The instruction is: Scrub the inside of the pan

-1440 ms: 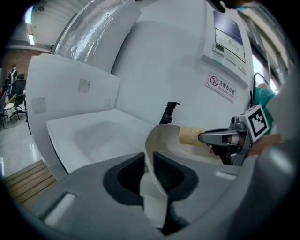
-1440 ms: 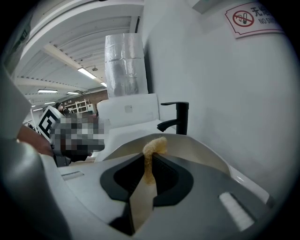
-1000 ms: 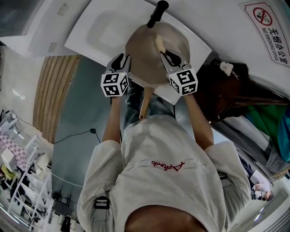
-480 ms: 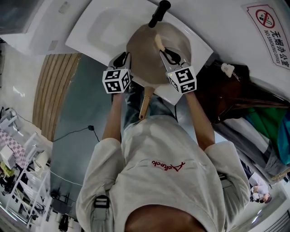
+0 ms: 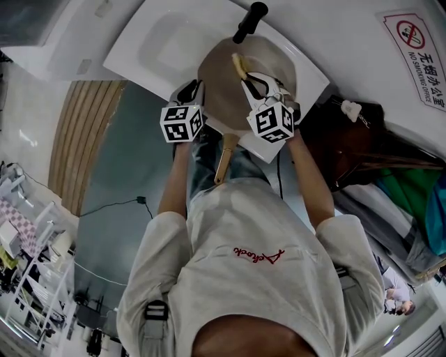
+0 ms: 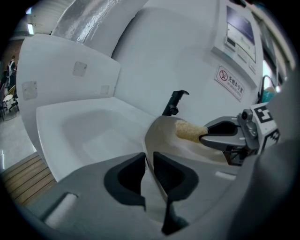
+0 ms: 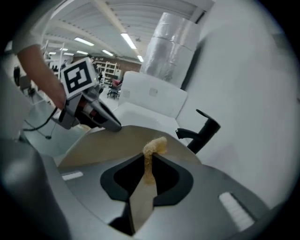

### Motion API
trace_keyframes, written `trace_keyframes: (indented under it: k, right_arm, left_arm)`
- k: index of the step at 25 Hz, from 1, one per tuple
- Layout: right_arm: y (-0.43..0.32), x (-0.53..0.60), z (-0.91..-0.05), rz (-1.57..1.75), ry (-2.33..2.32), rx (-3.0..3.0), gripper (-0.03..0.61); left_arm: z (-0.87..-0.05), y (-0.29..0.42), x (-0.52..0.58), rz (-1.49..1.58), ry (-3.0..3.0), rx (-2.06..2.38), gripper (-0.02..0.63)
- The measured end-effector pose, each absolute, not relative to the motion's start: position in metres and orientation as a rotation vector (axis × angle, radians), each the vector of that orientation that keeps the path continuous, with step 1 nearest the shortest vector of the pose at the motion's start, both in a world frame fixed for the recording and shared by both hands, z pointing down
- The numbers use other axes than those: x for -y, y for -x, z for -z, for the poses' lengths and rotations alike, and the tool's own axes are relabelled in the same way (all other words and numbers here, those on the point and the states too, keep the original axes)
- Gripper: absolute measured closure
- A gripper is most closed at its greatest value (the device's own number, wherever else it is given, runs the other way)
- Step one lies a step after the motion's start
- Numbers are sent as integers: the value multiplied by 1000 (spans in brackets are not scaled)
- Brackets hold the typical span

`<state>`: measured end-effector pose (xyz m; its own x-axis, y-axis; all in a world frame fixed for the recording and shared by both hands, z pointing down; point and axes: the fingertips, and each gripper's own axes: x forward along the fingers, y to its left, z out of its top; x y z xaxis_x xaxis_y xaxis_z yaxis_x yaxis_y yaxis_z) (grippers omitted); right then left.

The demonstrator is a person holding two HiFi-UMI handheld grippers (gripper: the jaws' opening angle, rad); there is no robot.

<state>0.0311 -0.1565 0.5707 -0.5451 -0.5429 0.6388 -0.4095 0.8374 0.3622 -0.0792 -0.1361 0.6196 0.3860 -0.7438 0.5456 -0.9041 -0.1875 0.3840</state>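
A beige pan (image 5: 233, 87) stands tilted in the white sink (image 5: 157, 42), its wooden handle (image 5: 224, 159) pointing back at the person. My left gripper (image 5: 189, 89) is at the pan's near left rim. Its jaws have just been closing, and the rim (image 6: 151, 140) now runs between them, gripped. My right gripper (image 5: 252, 79) is shut on the thin handle of a scrubbing brush. The brush's straw-coloured head (image 5: 239, 65) rests inside the pan. In the right gripper view the brush (image 7: 153, 146) rises from between the jaws over the pan's inner wall (image 7: 112, 145).
A black faucet (image 5: 250, 21) stands just beyond the pan. The white wall behind carries a no-smoking sign (image 5: 418, 49). Dark bags and clothes (image 5: 369, 146) lie to the right of the sink. Wooden slats (image 5: 80, 139) and a floor cable are at the left.
The right gripper has rolled, its marker cube now turned, and the brush head has shifted a little toward the pan's far side. The left gripper has stayed at the rim.
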Motion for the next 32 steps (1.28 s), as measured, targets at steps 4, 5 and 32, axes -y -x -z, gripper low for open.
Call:
trace_keyframes:
  k: [4,5,32]
  right_arm:
    - [-28,156,-580,517,-571,2077,523]
    - [-27,156,-582,582,-541,2041,523]
    - [-3,193,-598,971,-387,1756,523]
  left_arm:
    - [-620,79,136,-301,-1982,1405,558]
    - [-620,79,136,-300,-1983,1403,558]
    - [-620,79,136,-291,-1988,1378,558]
